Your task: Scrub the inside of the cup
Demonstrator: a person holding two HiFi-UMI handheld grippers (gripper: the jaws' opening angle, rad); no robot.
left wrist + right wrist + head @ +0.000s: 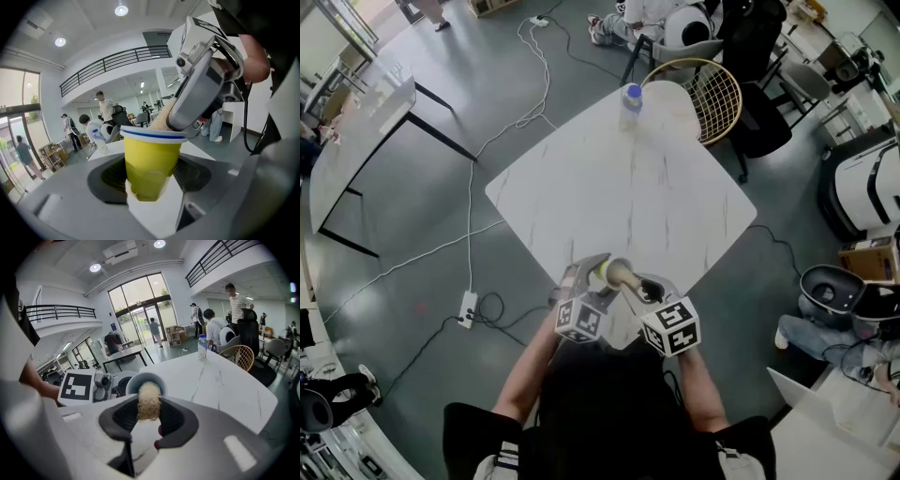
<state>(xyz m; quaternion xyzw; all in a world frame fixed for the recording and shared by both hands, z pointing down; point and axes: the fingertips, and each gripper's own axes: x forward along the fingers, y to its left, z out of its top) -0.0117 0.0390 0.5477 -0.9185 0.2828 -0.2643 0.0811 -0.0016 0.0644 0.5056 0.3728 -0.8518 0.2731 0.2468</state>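
My left gripper is shut on a yellow cup with a white, blue-lined rim, held over the table's near corner. In the left gripper view the cup sits upright between the jaws. My right gripper is shut on a beige fibrous scrubber. In the right gripper view the scrubber pokes into the cup's mouth. From the left gripper view, the right gripper slants down over the rim with the scrubber at its tip. How deep the scrubber reaches is hidden.
The white marble-patterned table carries a clear bottle with a blue cap at its far corner. A wicker-backed chair stands beyond it. Cables and a power strip lie on the grey floor at left. People stand and sit further off.
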